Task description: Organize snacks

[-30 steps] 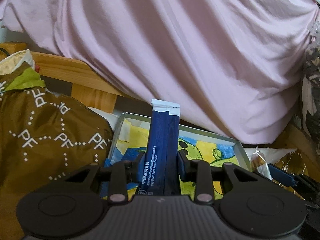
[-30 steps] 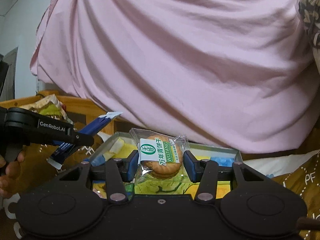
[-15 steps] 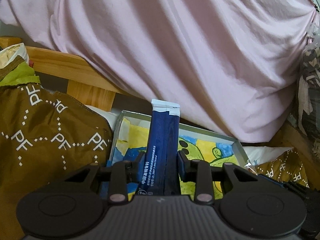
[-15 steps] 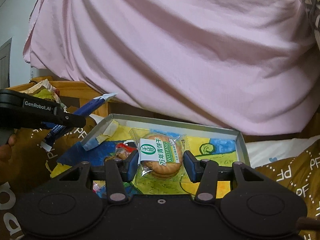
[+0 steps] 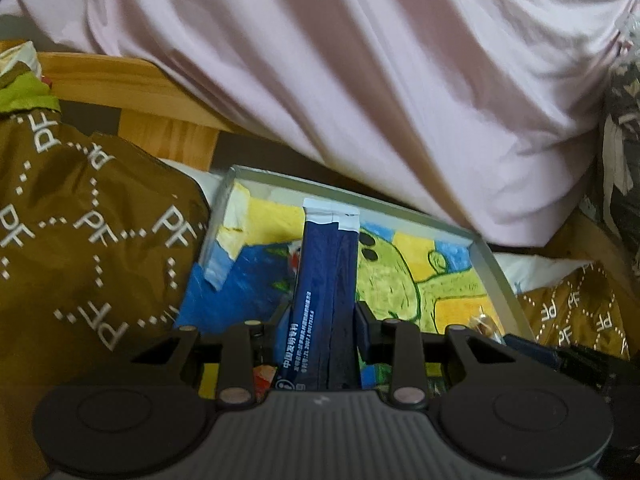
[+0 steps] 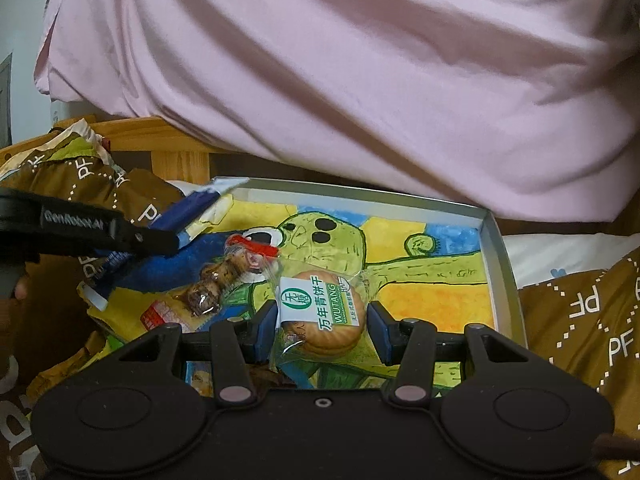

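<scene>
Left gripper [image 5: 322, 320] is clamping a long dark blue sachet [image 5: 325, 280] between its two fingers, and the sachet is standing up out of the jaws with its white sealed end pointing away from the camera. It is hanging above the left part of a shallow grey tray [image 5: 496, 276] whose bottom is showing a bright drawing of a green figure on yellow and blue. In the right wrist view the same sachet [image 6: 188, 210] is sticking out past the black finger of the left gripper [image 6: 160, 240], over the left rim of the tray [image 6: 494, 264].

Right gripper [image 6: 322, 330] is pressing its blue pads on both sides of a round biscuit in a clear wrapper [image 6: 326, 316] with a green and white label. The biscuit is sitting right between the fingers, above the near middle of the tray. Just left of it, a clear packet of small brown snacks [image 6: 224, 276] is lying in the tray.

A brown cloth with white letters [image 5: 88, 232] is lying on both sides of the tray, and a pink sheet [image 6: 340, 72] is hanging behind it
</scene>
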Demonstrator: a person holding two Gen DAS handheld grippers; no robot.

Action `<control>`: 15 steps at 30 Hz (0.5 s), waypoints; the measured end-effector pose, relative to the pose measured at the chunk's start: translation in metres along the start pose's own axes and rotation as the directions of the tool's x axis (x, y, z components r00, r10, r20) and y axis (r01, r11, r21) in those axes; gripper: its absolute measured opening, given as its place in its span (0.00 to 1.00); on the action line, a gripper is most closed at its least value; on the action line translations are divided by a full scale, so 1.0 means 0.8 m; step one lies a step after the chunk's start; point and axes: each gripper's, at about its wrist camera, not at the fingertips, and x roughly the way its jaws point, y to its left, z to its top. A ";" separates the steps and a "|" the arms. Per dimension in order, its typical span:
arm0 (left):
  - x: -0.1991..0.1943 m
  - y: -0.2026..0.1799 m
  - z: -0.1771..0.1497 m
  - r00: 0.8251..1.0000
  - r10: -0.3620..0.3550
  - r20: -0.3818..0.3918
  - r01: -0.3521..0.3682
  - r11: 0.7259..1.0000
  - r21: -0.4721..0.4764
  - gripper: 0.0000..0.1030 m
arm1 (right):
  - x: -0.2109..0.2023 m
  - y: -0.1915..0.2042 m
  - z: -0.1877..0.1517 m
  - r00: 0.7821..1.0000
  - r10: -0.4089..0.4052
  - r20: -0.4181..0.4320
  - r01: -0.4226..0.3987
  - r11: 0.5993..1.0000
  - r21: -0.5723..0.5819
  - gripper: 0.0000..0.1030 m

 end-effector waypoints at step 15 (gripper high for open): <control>0.022 -0.013 -0.016 0.999 0.004 -0.032 -0.002 0.996 0.089 0.35 | 0.013 -0.007 -0.007 0.998 -0.020 -0.063 0.021 1.000 0.023 0.49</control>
